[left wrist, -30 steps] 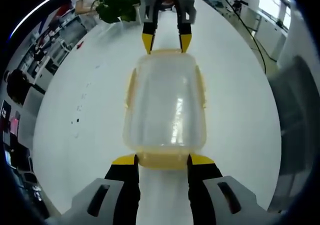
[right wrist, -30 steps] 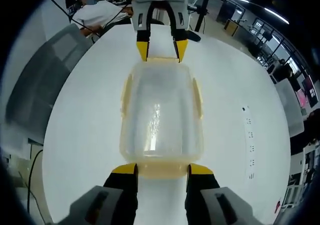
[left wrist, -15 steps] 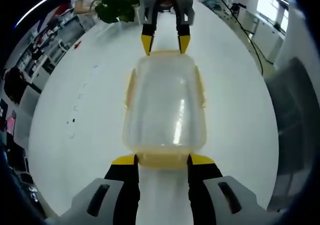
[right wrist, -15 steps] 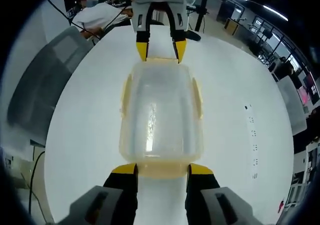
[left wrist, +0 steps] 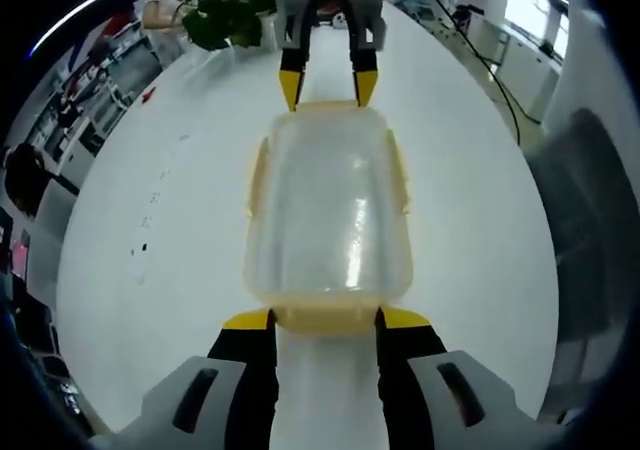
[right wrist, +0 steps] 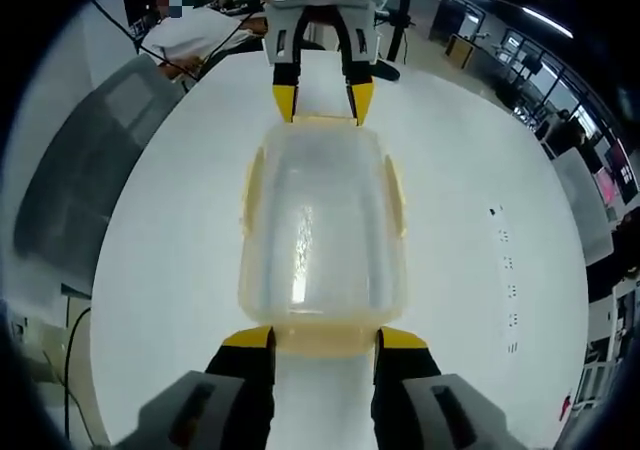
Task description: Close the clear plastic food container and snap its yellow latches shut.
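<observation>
The clear container (left wrist: 330, 215) lies on the white table (left wrist: 180, 230) between my grippers. My left gripper (left wrist: 325, 318) gapes around its near end latch (left wrist: 328, 317); my right gripper (right wrist: 311, 338) gapes at the opposite end.

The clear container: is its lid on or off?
On. The lid covers the clear container fully; yellow latches lie along its sides. Whether they are snapped, cannot tell.

Your two views face each other along the clear container (left wrist: 328, 210) (right wrist: 322, 235), each close at one short end; both share it, centre frame, on the white table (left wrist: 180, 230) (right wrist: 180, 220).
</observation>
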A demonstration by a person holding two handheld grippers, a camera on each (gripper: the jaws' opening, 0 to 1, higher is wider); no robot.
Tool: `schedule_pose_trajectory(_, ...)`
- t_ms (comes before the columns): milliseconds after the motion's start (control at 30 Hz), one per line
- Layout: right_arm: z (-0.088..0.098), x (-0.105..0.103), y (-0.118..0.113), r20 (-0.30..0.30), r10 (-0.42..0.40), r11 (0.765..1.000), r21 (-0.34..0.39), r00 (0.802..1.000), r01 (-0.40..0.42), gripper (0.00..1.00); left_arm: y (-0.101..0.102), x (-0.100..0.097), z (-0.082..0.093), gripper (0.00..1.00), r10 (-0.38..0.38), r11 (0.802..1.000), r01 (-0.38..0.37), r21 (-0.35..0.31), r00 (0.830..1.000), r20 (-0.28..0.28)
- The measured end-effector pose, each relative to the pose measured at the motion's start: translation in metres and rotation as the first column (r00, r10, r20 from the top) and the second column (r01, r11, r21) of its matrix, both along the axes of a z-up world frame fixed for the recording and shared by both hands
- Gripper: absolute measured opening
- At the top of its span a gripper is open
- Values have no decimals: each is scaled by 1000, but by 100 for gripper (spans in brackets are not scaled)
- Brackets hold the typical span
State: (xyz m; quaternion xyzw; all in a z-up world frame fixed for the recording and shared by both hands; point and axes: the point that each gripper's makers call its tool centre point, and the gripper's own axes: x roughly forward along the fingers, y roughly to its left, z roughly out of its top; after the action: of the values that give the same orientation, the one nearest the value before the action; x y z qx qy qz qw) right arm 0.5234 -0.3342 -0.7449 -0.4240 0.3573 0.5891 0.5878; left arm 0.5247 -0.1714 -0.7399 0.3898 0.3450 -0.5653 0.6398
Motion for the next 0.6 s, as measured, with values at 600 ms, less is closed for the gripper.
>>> schedule_pose_trajectory(600, 13, 2, -5, 11, -51, 998, 32, 999, 51, 43, 3, -1, 10, 43, 6, 1000, -6, -10, 1000, 4)
